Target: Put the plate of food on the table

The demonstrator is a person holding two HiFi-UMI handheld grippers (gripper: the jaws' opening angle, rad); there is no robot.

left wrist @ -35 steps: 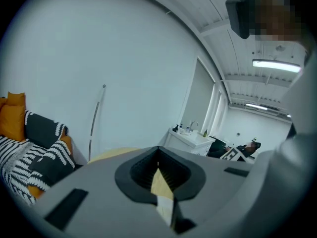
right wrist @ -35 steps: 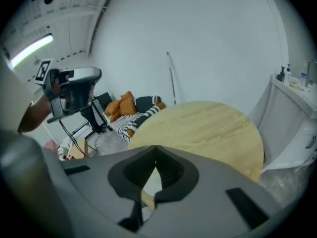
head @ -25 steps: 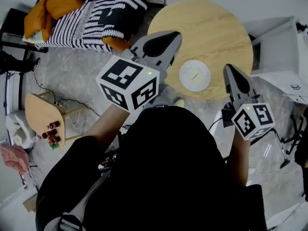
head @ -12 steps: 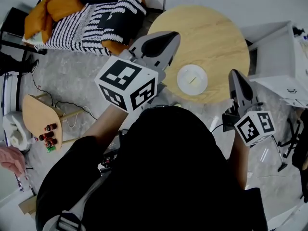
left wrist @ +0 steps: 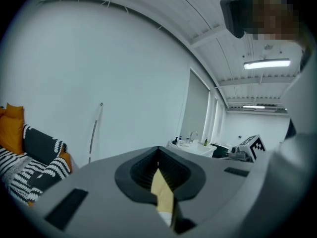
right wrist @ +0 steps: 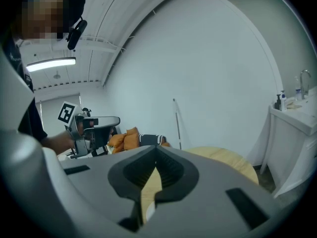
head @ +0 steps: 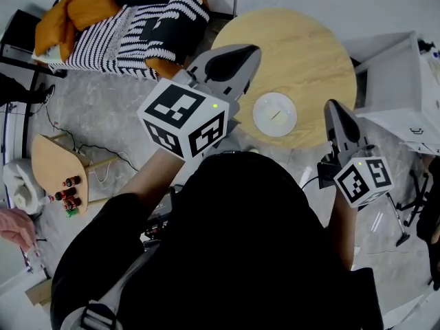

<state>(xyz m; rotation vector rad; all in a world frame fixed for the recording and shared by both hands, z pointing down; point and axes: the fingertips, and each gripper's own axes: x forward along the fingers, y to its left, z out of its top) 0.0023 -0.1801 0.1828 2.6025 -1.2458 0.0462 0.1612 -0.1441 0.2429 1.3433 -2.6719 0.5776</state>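
1 plate, same spot on table

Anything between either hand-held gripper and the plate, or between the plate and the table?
Nothing visible. The plate already sits on the round table, near its front edge. Only bare tabletop shows between it and the left hand-held gripper and right hand-held gripper, both shut and empty.
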